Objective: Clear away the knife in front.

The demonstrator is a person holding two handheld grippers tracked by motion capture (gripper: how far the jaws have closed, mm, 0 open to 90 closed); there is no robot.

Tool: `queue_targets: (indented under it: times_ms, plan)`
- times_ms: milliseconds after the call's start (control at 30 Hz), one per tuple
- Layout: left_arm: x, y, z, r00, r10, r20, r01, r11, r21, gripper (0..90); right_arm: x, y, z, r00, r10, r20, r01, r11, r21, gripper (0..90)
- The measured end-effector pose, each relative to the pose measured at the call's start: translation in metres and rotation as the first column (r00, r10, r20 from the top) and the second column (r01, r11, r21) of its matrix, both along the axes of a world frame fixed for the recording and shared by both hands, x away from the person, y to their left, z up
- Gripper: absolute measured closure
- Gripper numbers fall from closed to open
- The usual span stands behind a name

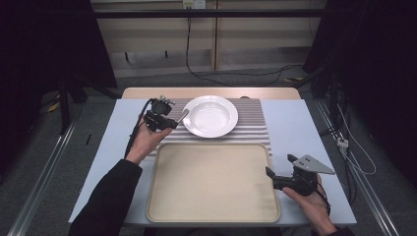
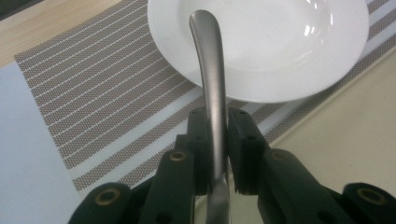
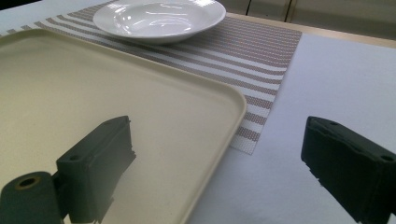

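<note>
On the worktop, covered in a pale blue sheet, a large beige tray lies nearest the person, its far edge resting against a striped placemat. Centred on that placemat sits a white plate, shallow and glossy. At the tray's right edge the right gripper is held low in the person's hand, fingers spread wide apart with nothing between them; the tray's rounded corner and bare sheet lie between them in the right gripper view. Beside the plate's left rim the left gripper is held above the placemat, its fingers clamped on the handle of a metal utensil. The handle's curved end reaches over the plate's rim in the left gripper view; its working end is hidden behind the gripper, so its type cannot be told
</note>
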State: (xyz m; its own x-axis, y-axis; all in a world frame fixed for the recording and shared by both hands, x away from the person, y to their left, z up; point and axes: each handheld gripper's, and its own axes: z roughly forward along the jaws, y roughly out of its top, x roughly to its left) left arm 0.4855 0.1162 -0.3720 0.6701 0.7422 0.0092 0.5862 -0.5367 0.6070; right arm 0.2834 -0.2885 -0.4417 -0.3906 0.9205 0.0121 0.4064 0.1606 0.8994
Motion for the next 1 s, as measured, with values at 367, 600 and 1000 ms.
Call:
queue_targets:
  times_ms: [367,600,1000]
  plan:
    - [-0.027,-0.003,0.001,0.9997,-0.023,0.004,0.023,0.9997,-0.002,79.8,0.000,0.000,0.000,1.0000,0.000,-0.002,0.000,1.000,-0.003,8.8]
    - [-0.050,-0.012,0.002,0.9983,-0.057,0.013,0.057,0.9983,0.003,79.8,0.001,0.001,-0.001,1.0000,0.002,-0.002,-0.002,1.000,-0.007,8.8]
    - [-0.073,-0.020,-0.003,0.9976,-0.070,0.002,0.070,0.9976,0.002,79.7,0.000,0.001,0.000,1.0000,0.001,-0.001,-0.001,1.000,-0.009,8.8]
